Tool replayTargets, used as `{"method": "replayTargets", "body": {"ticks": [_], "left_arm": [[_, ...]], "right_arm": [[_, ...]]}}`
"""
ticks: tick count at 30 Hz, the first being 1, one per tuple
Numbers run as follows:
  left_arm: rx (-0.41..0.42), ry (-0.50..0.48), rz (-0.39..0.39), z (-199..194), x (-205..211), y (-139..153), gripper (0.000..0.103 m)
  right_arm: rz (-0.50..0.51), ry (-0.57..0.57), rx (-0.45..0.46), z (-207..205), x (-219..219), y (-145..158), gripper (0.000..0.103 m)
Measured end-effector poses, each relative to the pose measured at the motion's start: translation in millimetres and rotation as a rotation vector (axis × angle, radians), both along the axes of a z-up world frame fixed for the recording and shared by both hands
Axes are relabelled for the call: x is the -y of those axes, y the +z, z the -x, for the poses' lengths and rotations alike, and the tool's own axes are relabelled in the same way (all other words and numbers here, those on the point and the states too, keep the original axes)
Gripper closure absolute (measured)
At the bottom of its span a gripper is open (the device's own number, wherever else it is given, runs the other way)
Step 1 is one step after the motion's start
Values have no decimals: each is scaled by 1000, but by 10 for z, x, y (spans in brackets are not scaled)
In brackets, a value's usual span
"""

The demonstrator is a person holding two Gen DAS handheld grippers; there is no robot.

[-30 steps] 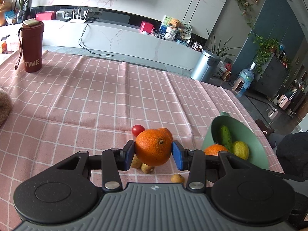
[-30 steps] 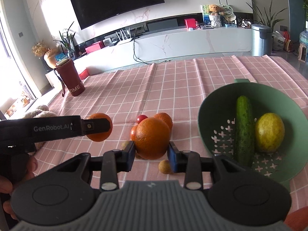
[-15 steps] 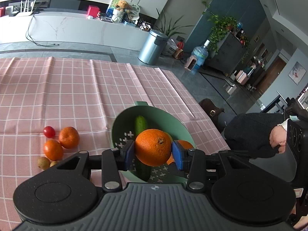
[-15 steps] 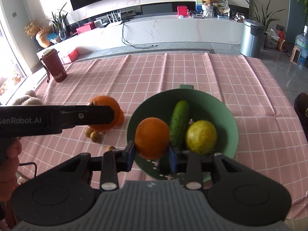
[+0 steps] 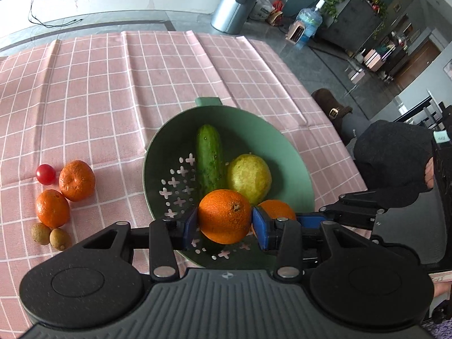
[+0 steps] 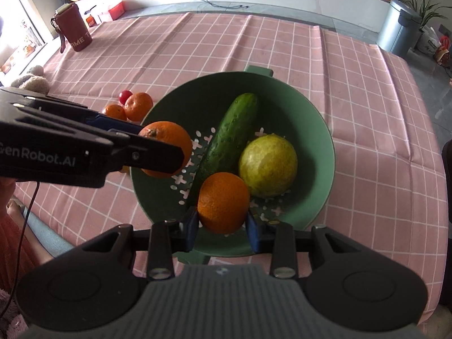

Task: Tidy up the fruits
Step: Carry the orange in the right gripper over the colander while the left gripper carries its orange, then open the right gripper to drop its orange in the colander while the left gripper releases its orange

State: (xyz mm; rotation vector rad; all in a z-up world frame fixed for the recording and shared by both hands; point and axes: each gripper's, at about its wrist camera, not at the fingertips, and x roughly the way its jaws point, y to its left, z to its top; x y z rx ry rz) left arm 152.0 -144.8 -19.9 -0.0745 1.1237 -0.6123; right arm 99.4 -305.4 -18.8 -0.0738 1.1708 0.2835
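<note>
With both grippers hanging over the green colander, each carrying an orange, the step in hand looks like the delivery of fruit into it. The left gripper has its jaws pinching a large orange above the near-left part of the bowl; the right gripper has its jaws pinching a second orange above the near side, just in front of the cucumber and the yellow-green fruit already lying inside. Neither orange seems to touch the bowl floor, though the steep view makes the height hard to judge.

The next move calls for lowering each orange into a bare patch of the perforated floor and spreading the jaws, one hand at a time, since the two grippers are close together and the free space is small. A drop from height might roll an orange against the cucumber.

Still out on the pink checked cloth of the bench, to the left of the colander, lie two small oranges, a cherry tomato and two little brown fruits; these remain to be gathered.

Readable writing: "GenRobot.AI" on the side of the left gripper in the right wrist view, its first letter cut off, and "TIME" on the dark red bottle at the far left corner of the bench.
</note>
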Motion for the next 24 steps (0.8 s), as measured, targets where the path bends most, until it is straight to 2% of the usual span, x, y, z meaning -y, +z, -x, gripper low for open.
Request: {"method": "replayTargets", "body": {"ticks": [5, 9, 14, 24], "left_arm": [[-6, -36, -123, -66, 183, -106, 56], [-32, -64, -179, -115, 265, -173, 56], [-6, -108, -260, -109, 375, -230, 56], [-28, -134, -301, -103, 417, -300, 55]], "right_arm": [[2, 43, -72, -167, 13, -131, 71], [36, 93, -103, -240, -29, -245, 71], [60, 143, -129, -309, -66, -357, 71], [74, 181, -141, -351, -112, -458, 70]]}}
